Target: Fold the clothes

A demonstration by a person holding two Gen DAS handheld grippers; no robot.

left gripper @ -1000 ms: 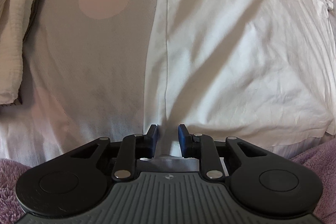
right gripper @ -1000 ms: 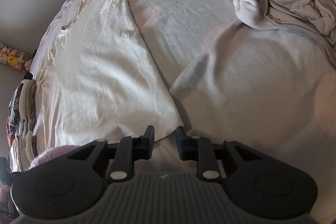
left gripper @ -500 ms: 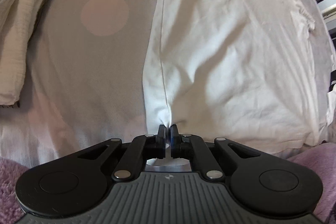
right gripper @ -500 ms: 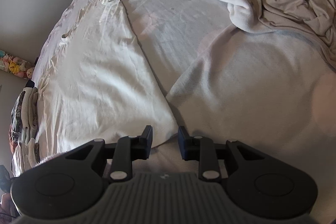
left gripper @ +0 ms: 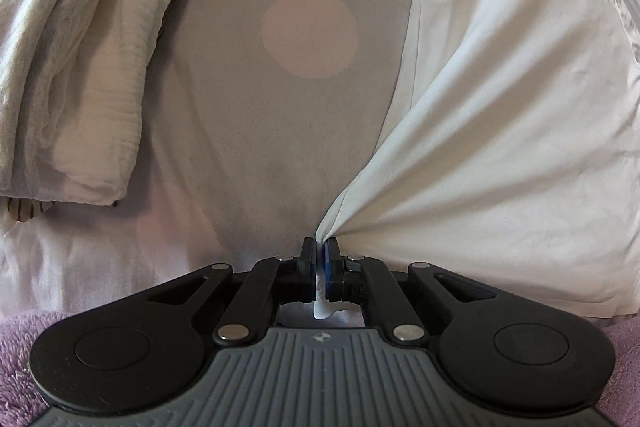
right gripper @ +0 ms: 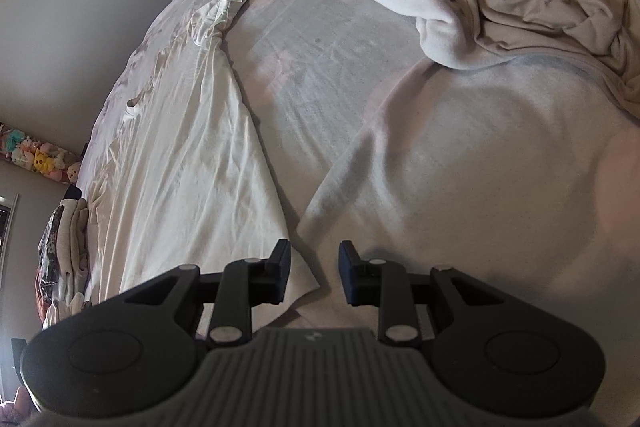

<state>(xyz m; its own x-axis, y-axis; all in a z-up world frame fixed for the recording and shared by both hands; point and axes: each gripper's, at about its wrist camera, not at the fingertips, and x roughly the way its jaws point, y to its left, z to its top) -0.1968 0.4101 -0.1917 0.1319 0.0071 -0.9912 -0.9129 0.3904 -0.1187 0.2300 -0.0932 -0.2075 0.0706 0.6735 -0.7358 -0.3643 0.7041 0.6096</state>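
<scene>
left gripper (left gripper: 320,251) clamped on near edge of white garment (left gripper: 500,155), which spreads right and far across bed (left gripper: 280,131). garment's far end runs out of frame. right gripper (right gripper: 314,267) jaws apart, empty, over garment's near corner.

No readable text, label, brand name or number appears in either view. The only mark is a small embossed four-pointed emblem, carrying no letters, on the ribbed grey body of the left gripper (left gripper: 320,267) and likewise on that of the right gripper (right gripper: 314,267).
</scene>
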